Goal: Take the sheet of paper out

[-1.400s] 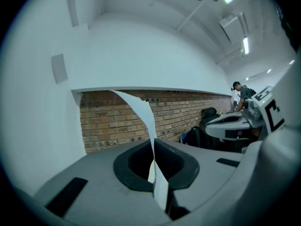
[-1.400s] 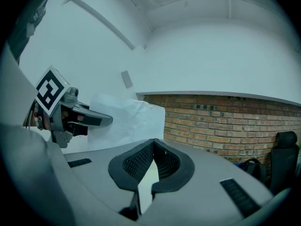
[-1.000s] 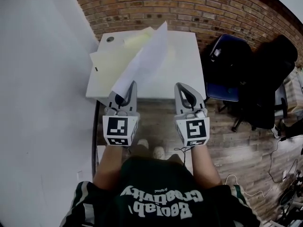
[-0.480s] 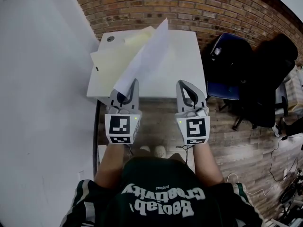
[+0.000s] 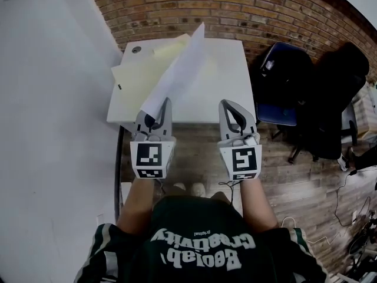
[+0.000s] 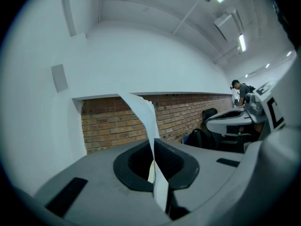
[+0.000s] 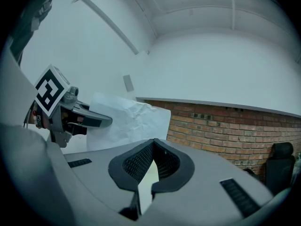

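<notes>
The left gripper (image 5: 165, 105) is clamped shut on the sheet of paper (image 5: 177, 69). In the left gripper view its two dark jaws meet on the near edge of the sheet (image 6: 143, 112), which passes between them and curls upward and away in front of the brick wall (image 6: 188, 117). From the head view the sheet is pinched at its near corner, just past the front edge of the white counter (image 5: 230, 69), and rises at a slant across the counter's left half toward the far edge, its top corner standing high in front of the brick wall (image 5: 235, 5). In the right gripper view the sheet (image 7: 131, 117) stands nearly upright and looks slightly crumpled, with the left gripper (image 7: 106, 121) holding it from the near side.

Below the raised sheet a cream folder (image 5: 132, 84) lies flat on the left part of the counter, one edge hanging a little over the counter's left side. The views do not show whether the sheet's far end touches the folder.

The right gripper (image 5: 227, 104) hovers beside the left one, level with it, over the counter's front edge. In the right gripper view its jaws (image 7: 153, 142) are closed tip to tip with nothing held; only the pale counter shows through the slot behind the tips.

A blue chair (image 5: 283, 81) and a dark chair (image 5: 336, 99) stand to the right of the counter on the wooden floor (image 5: 294, 181).
</notes>
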`<action>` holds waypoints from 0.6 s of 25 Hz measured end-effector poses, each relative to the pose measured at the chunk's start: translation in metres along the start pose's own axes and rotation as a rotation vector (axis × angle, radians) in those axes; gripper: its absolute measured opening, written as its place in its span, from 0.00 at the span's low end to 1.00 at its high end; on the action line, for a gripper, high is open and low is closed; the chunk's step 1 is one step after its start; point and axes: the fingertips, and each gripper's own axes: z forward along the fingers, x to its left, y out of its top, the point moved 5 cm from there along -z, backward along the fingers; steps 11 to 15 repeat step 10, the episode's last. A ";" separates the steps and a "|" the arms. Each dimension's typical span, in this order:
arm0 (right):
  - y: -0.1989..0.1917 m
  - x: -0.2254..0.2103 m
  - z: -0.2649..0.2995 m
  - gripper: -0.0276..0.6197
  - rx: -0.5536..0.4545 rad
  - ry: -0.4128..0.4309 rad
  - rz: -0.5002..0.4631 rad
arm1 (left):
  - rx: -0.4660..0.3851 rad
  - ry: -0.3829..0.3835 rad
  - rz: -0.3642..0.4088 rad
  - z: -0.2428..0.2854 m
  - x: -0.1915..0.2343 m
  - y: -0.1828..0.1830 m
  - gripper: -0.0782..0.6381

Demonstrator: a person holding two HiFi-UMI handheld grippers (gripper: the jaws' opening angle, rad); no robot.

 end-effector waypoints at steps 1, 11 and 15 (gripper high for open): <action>0.000 0.000 0.000 0.03 -0.002 -0.001 -0.002 | -0.002 0.001 -0.001 0.000 0.000 0.000 0.11; 0.002 -0.004 -0.004 0.03 -0.015 0.003 -0.011 | -0.007 -0.005 0.000 0.001 -0.005 0.003 0.11; 0.002 -0.004 -0.004 0.03 -0.015 0.003 -0.011 | -0.007 -0.005 0.000 0.001 -0.005 0.003 0.11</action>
